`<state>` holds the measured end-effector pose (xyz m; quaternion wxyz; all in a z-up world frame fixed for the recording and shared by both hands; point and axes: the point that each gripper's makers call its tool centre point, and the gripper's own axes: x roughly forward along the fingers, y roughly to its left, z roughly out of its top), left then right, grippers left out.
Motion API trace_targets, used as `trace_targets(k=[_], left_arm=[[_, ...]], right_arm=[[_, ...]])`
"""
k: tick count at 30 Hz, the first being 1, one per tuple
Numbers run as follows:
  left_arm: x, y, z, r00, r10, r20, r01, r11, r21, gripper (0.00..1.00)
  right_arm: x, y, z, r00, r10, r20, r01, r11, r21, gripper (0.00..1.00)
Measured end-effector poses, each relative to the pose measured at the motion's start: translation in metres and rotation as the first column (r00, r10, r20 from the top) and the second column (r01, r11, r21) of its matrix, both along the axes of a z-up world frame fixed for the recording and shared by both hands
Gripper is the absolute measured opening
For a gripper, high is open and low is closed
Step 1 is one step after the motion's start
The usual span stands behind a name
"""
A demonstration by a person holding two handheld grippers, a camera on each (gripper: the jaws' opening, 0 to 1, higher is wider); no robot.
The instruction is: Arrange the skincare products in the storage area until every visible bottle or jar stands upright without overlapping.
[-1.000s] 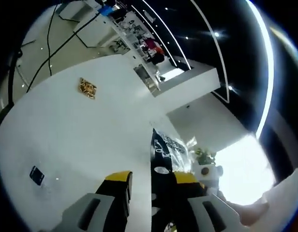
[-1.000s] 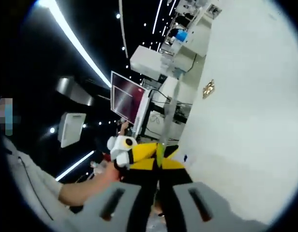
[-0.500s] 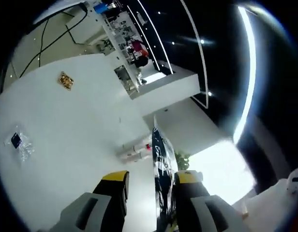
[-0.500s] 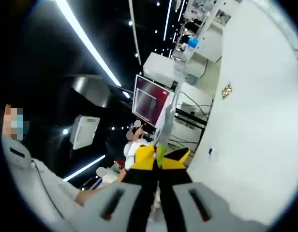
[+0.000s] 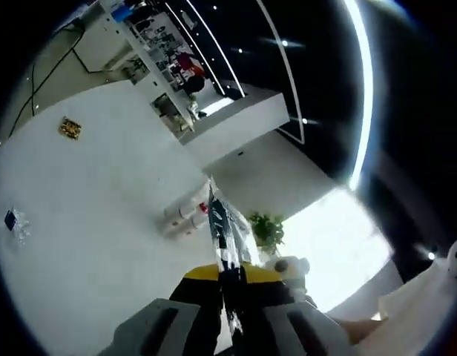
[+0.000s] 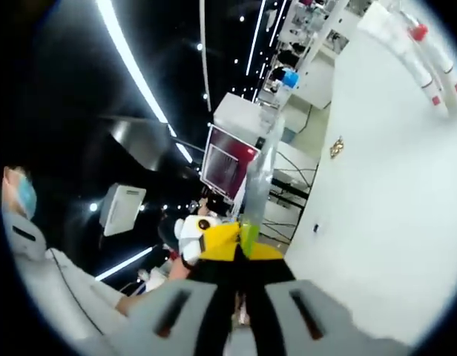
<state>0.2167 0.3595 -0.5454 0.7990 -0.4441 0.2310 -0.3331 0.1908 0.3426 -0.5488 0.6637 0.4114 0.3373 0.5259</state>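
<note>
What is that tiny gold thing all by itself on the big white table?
Look at the wide white table in the left gripper view. Far up it, near the edge by the cluttered shelves, lies a little gold packet. It is the table's one shiny gold thing; the white tubes with red caps lie nearer the tool.

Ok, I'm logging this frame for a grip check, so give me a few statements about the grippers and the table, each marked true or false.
1. The left gripper is shut on a dark glossy packet. True.
2. The right gripper is wide open. False: it is shut on a clear thin packet.
3. White tubes with red caps lie on the white table. True.
4. The table is black. False: it is white.
</note>
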Motion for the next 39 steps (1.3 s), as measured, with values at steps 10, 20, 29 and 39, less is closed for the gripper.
trace_targets(k=[10,20,29,39], left_arm=[[-0.009,-0.014,0.014,1.000,-0.022,0.013,0.023,0.999,-0.044,0.02],[-0.034,-0.045,0.019,0.981,-0.193,0.036,0.195,0.979,-0.056,0.02],[-0.043,-0.062,0.024,0.979,-0.200,0.048,0.204,0.969,-0.139,0.03],[-0.024,-0.059,0.047,0.987,-0.130,0.096,0.144,0.976,-0.160,0.11]], right_arm=[[-0.002,-0.016,0.015,0.996,-0.048,0.073,0.048,0.999,0.005,0.12],[0.016,-0.046,0.031,0.989,-0.128,0.067,0.124,0.991,0.058,0.14],[0.008,-0.060,0.047,0.987,-0.112,0.114,0.101,0.990,0.099,0.03],[-0.020,-0.058,0.048,0.984,0.032,0.174,-0.035,0.999,0.010,0.02]])
